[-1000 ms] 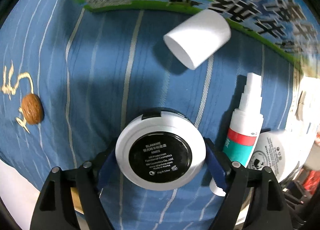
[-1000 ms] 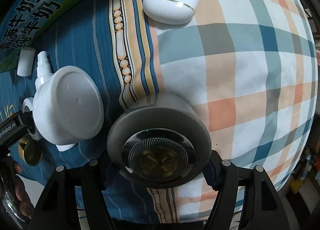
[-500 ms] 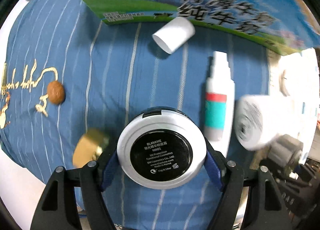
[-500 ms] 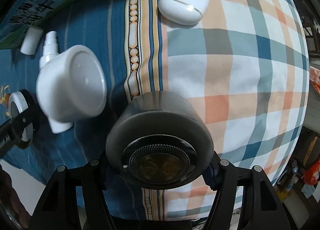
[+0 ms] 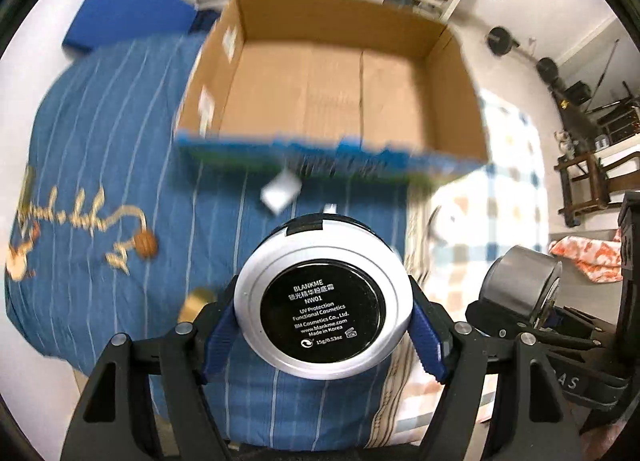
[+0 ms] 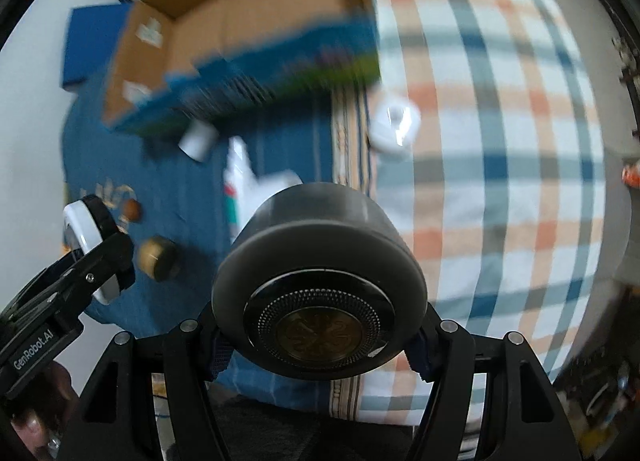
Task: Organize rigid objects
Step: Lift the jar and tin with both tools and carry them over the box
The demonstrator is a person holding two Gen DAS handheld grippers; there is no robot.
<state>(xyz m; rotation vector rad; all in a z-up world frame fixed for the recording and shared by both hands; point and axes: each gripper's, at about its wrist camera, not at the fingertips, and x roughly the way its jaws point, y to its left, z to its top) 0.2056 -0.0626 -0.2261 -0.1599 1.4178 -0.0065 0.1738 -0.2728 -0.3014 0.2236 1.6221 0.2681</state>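
My left gripper (image 5: 322,331) is shut on a round white compact with a black label (image 5: 323,299), held above the bed. My right gripper (image 6: 318,335) is shut on a dark grey round jar (image 6: 318,281), also raised. An open cardboard box (image 5: 332,97) with a blue printed front lies ahead and shows in the right wrist view (image 6: 240,33) too. On the blue cover lie a white cap (image 6: 198,139), a white spray bottle (image 6: 240,169), a gold-topped lid (image 6: 154,257), a walnut (image 6: 132,209) and a white oval case (image 6: 394,129).
The bed has a blue striped cover (image 5: 100,133) on the left and a plaid sheet (image 6: 500,141) on the right. A blue pad (image 5: 124,19) lies beyond the box. Weights and furniture (image 5: 580,101) stand at the far right.
Both grippers have lifted and tilted up with their objects. The open box interior has come into view. The items on the bed look smaller and farther away.
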